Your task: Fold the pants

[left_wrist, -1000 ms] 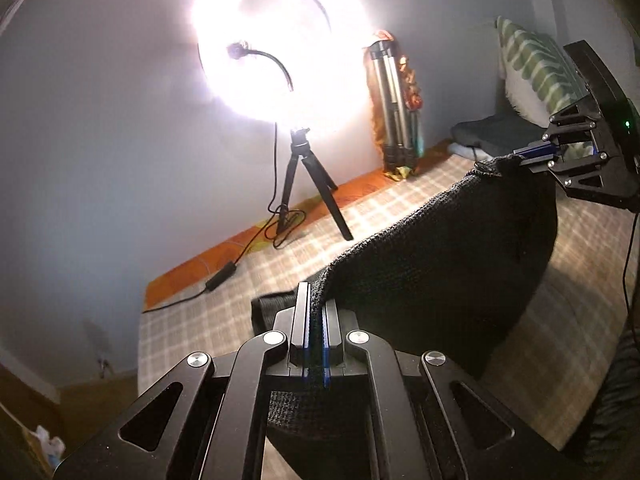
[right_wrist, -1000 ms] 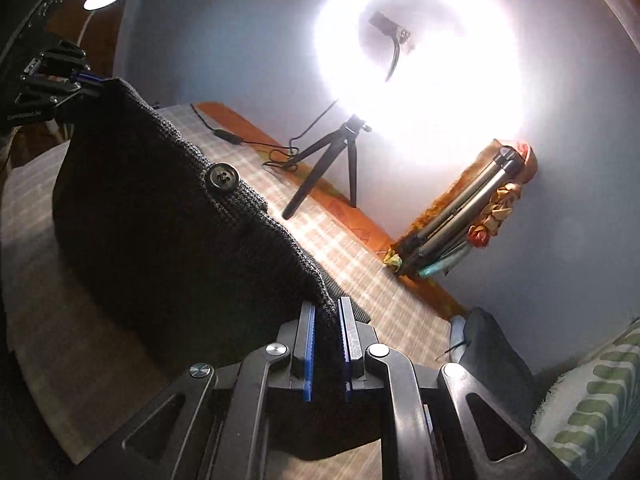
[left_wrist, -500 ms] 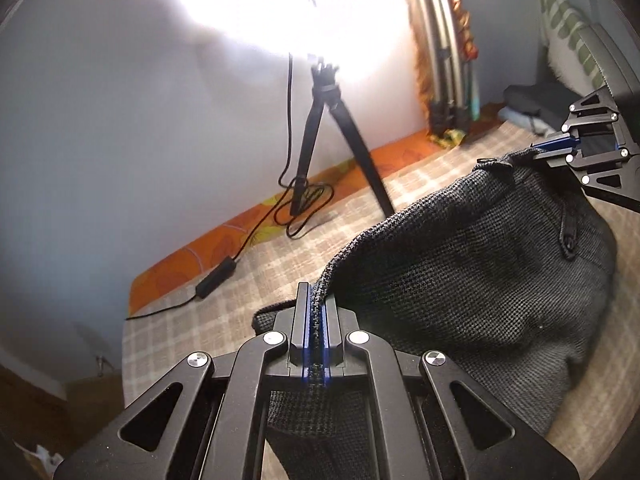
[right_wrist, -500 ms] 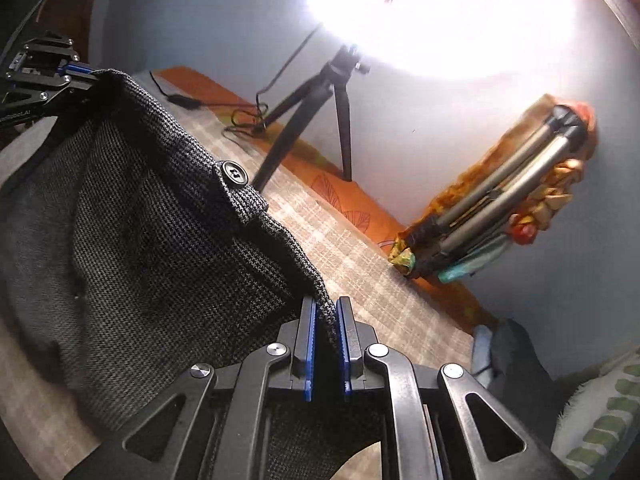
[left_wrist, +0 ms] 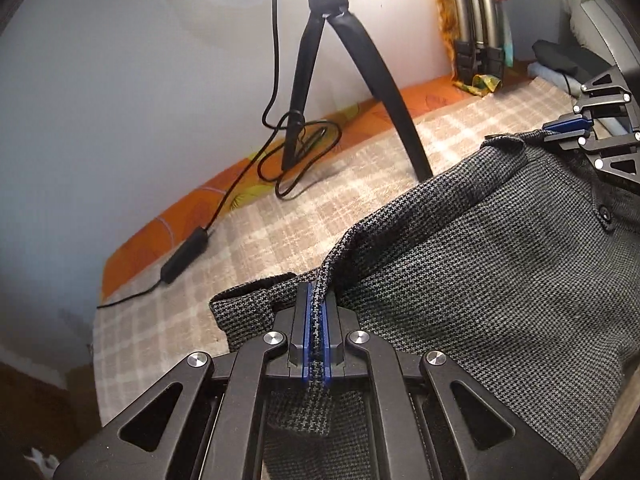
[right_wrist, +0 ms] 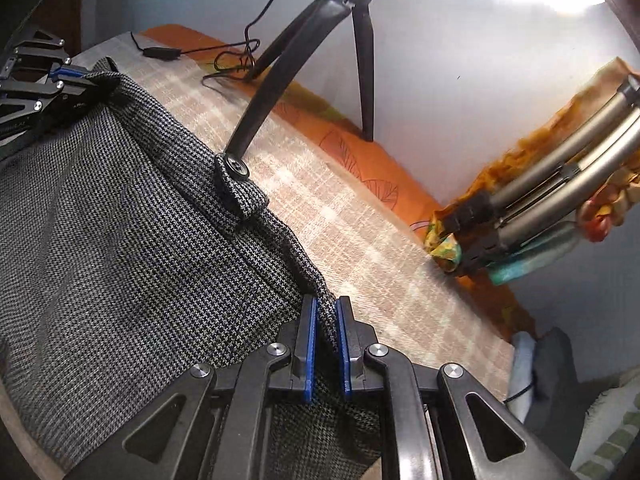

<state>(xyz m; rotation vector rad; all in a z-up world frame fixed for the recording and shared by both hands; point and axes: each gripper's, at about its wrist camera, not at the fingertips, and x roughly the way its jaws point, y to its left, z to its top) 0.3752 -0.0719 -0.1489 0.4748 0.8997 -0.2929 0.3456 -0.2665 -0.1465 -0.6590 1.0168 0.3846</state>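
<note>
left gripper and right gripper clamped on pants waistband ends; band taut between, body draped on blanket.

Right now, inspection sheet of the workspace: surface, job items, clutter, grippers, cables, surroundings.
Surface: checked cloth over an orange sheet.
Job's things: grey pants, waistband stretched between both grippers; button fastened.
Clutter: folded tripod in patterned fabric; dark clothes at the far end.
Grippers: left gripper and right gripper, jaws shut on the waistband.
Cables: black cable coiled by the light stand, with inline box.
Surroundings: plain wall; leaf-print pillow.
</note>
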